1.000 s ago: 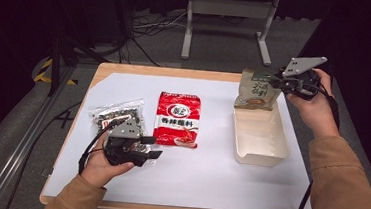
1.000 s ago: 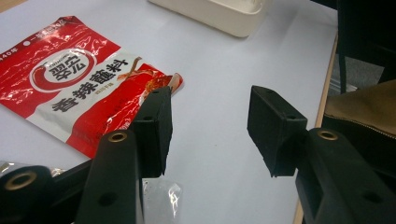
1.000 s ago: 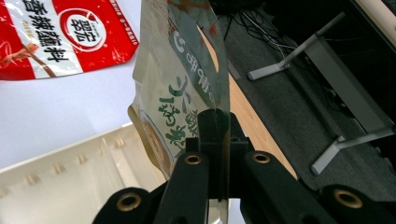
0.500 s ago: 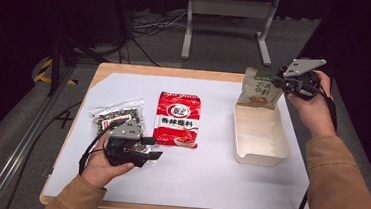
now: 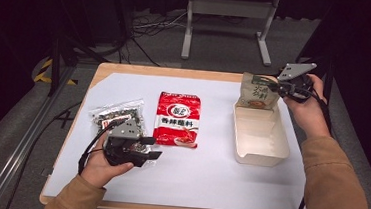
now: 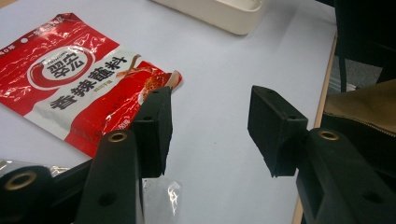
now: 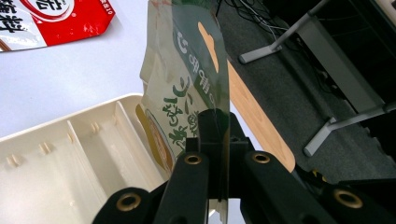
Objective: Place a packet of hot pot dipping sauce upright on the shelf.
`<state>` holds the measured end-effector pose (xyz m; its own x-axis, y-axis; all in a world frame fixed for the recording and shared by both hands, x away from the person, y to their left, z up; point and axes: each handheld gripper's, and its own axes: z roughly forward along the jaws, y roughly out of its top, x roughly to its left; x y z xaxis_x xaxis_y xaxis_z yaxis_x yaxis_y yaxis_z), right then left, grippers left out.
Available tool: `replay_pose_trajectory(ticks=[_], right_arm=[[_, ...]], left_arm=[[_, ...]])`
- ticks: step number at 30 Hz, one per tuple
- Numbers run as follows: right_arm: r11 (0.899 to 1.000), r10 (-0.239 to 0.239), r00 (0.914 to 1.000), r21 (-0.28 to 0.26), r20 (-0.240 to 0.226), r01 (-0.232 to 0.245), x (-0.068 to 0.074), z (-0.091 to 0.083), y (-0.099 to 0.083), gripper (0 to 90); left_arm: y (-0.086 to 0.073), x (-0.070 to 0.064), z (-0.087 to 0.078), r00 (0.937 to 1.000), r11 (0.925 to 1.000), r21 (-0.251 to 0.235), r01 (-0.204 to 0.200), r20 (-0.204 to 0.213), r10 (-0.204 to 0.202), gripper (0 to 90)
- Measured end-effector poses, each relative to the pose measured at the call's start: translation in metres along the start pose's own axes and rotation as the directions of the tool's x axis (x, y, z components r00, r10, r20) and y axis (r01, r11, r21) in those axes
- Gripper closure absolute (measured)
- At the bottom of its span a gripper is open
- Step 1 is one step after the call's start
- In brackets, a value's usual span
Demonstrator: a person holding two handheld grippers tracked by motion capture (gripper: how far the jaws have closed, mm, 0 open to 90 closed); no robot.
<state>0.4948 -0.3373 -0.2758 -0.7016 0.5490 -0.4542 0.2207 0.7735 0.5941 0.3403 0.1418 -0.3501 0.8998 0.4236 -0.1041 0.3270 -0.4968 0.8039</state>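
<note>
Jaws of the right hand-held gripper (image 7: 212, 140) were clamped on the green-and-tan pouch (image 7: 187, 88), held upright over the cream tray's (image 5: 261, 140) far end; the left hand-held gripper (image 6: 210, 126) gaped wide above the counter (image 6: 224, 84), beside the red packet (image 6: 70, 79)

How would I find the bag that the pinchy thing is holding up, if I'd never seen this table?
Look at the white table and find the cream tray on its right side. Above the tray's far end, the right gripper pinches a beige and green packet by its edge and holds it upright. The red packet and the clear speckled bag lie flat instead.
</note>
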Motion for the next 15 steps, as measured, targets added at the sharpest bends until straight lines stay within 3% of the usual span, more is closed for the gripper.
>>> replay_pose_trajectory(ticks=[15], right_arm=[[0.999,0.018,0.9987,0.037,-0.048,-0.016,0.005,0.016,-0.007,89.9]], left_arm=[[0.0,0.0,-0.001,1.0,1.0,-0.002,0.0,-0.005,0.0,50.1]])
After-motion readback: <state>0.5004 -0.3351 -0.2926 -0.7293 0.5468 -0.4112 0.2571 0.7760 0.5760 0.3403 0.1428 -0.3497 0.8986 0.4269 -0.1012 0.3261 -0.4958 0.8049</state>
